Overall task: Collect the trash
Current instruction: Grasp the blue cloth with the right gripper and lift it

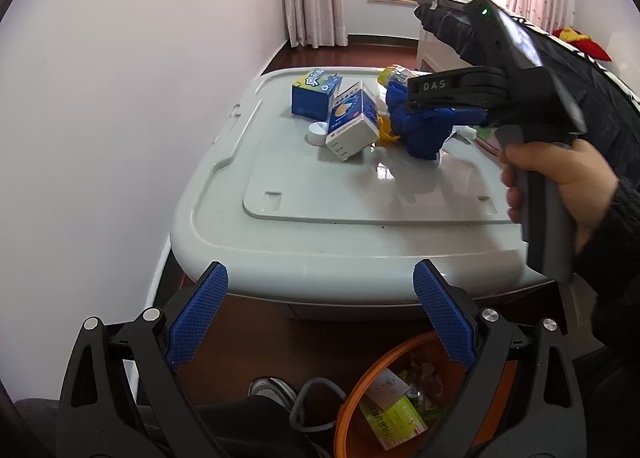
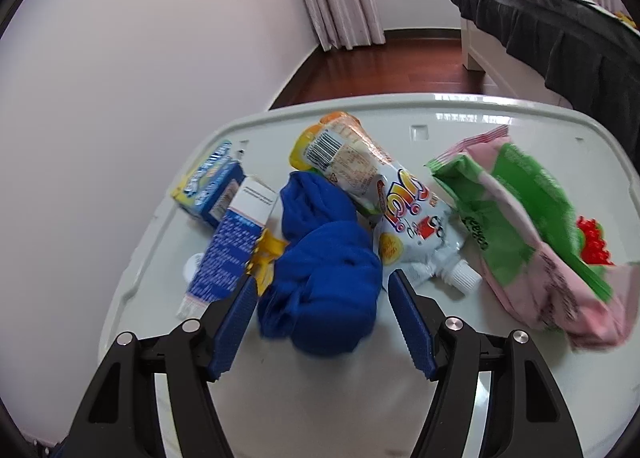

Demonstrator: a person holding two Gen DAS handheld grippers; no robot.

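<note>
Straddling blue cloth [image 2: 320, 278] mid-frame, right gripper [image 2: 320, 290] fingers spread, ungrasped; left gripper [image 1: 320, 298] spread, lower frame, w/ nothing between.

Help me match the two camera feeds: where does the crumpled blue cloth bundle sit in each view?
Left wrist: crumpled blue cloth bundle, upper centre-right, under the right gripper.
Right wrist: bottom centre, between the open jaws.
Shared landmark: blue-and-white carton, left of it.

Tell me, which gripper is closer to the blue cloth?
Right. The right gripper has its open fingers on either side of the blue cloth. The left gripper hangs back past the table's near edge, above the orange bin.
</note>
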